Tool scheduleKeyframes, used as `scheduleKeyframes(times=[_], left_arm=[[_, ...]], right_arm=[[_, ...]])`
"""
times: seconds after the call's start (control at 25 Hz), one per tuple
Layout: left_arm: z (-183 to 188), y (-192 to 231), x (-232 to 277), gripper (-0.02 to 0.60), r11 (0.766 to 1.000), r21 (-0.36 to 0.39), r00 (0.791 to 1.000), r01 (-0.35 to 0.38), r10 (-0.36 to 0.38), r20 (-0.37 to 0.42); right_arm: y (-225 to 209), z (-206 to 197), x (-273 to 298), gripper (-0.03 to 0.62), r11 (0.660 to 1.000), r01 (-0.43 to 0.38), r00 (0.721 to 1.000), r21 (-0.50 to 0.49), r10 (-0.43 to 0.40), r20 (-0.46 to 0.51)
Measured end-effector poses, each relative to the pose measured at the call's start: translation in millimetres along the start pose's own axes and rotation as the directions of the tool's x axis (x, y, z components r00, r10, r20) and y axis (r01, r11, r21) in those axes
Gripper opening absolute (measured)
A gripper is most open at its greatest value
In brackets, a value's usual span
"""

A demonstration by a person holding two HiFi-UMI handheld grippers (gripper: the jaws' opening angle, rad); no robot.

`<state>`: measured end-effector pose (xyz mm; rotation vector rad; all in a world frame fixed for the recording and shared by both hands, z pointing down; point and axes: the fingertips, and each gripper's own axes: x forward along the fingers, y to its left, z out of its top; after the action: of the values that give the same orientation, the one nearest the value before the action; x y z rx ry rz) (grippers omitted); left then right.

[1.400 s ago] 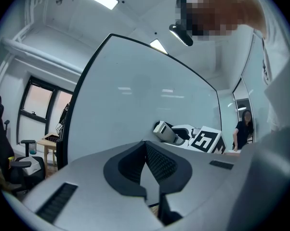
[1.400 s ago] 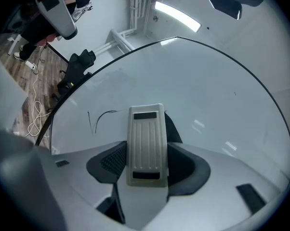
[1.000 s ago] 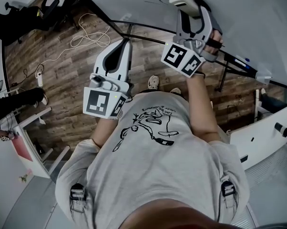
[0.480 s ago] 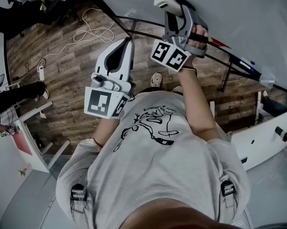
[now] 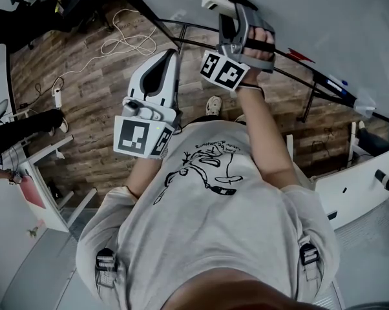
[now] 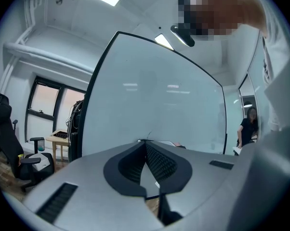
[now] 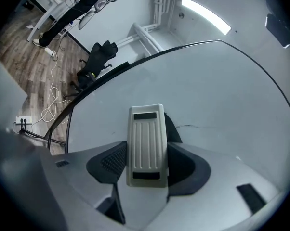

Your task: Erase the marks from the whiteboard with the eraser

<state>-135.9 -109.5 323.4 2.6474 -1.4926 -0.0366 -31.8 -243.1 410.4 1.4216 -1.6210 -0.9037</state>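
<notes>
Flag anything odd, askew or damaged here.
Nothing stands out. The right tool grips the eraser squarely, facing the whiteboard, where a faint dark mark shows beside it. The left tool is shut and empty.

The big whiteboard (image 7: 222,90) is standing right in front and is blocking any push forward. Its wide face is lying bare all around the eraser (image 7: 146,143). Down below, the wooden floor (image 5: 84,102) is lying open, with loose cables (image 5: 131,42) trailing across it.

Eraser (image 7: 146,146) cream, ribbed, black end strips; whiteboard (image 7: 222,81) white, black-framed; floor (image 5: 84,108) brown wood-grain.
</notes>
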Motion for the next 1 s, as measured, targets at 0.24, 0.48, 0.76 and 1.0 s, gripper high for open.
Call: scheduleKeyframes(times=[0.24, 0.48, 0.76, 1.0], left_arm=[[4.9, -6.5, -5.9, 0.021, 1.000, 0.004, 1.000, 0.008, -0.009, 0.017], [15.7, -13.0, -13.4, 0.021, 1.000, 0.015, 0.999, 0.014, -0.015, 0.053], [23.6, -19.2, -15.5, 0.021, 0.999, 0.021, 0.996, 0.027, -0.028, 0.082], [25.1, -25.2, -7.8, 0.021, 0.999, 0.021, 0.995, 0.035, -0.036, 0.090]], right_arm=[[28.6, 4.3, 2.7, 0.258, 0.992, -0.095, 0.996, -0.079, 0.094, -0.007], [-32.3, 19.0, -29.0, 0.259, 0.997, -0.076, 0.995, -0.005, 0.076, 0.065], [-153.7, 33.0, -71.5, 0.259, 0.994, 0.081, 0.987, 0.074, -0.090, 0.133], [-188.7, 11.2, -56.2, 0.259, 0.992, 0.108, 0.991, 0.062, -0.112, 0.075]])
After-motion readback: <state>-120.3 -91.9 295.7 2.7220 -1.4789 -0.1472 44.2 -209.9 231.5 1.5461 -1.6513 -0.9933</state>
